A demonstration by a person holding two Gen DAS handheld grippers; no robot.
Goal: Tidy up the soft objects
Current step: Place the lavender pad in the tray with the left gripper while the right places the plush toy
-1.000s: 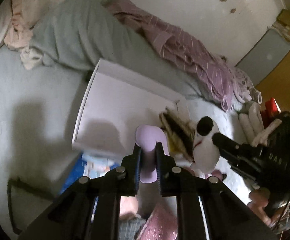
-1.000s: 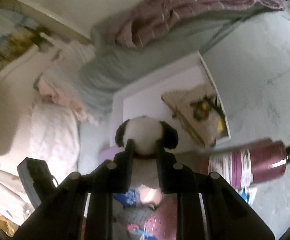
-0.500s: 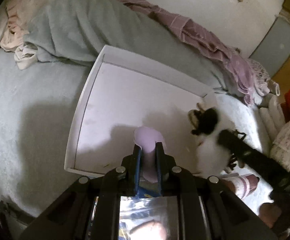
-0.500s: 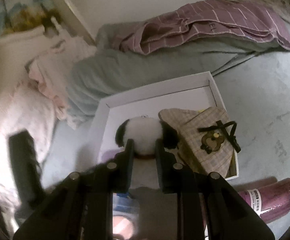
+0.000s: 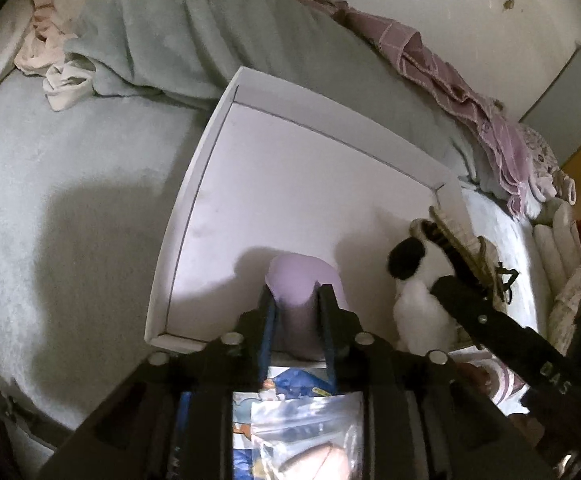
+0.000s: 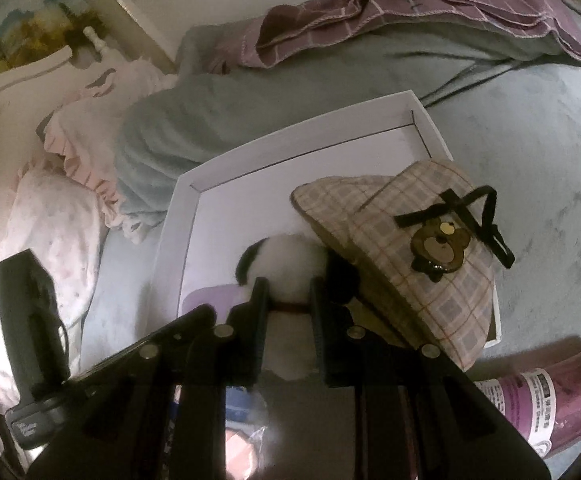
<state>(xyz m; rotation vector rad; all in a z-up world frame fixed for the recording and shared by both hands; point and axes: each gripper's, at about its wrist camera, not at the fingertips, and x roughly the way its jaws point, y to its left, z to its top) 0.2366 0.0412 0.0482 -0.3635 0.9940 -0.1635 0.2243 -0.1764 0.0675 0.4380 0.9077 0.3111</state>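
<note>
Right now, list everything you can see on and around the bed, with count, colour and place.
Shallow box: one, white, on the bed.
Soft lilac object: one, in the box's near edge, between the left fingers.
Plush toy: one, white with black ears, in the box.
Plaid hat: one, beige, bear badge, over the box's right side.
Blanket: one, grey-green, behind the box.
Checked cloth: one, purple, by the wall.
Bottle: one, purple, right of the box.
Left gripper: black, jaws opening around the lilac object.
Right gripper: black, clamped on the plush toy.

White tray [image 5: 194,208], lilac plush [image 5: 298,280], black-and-white panda [image 6: 290,264], beige plaid hat [image 6: 422,248]
</note>
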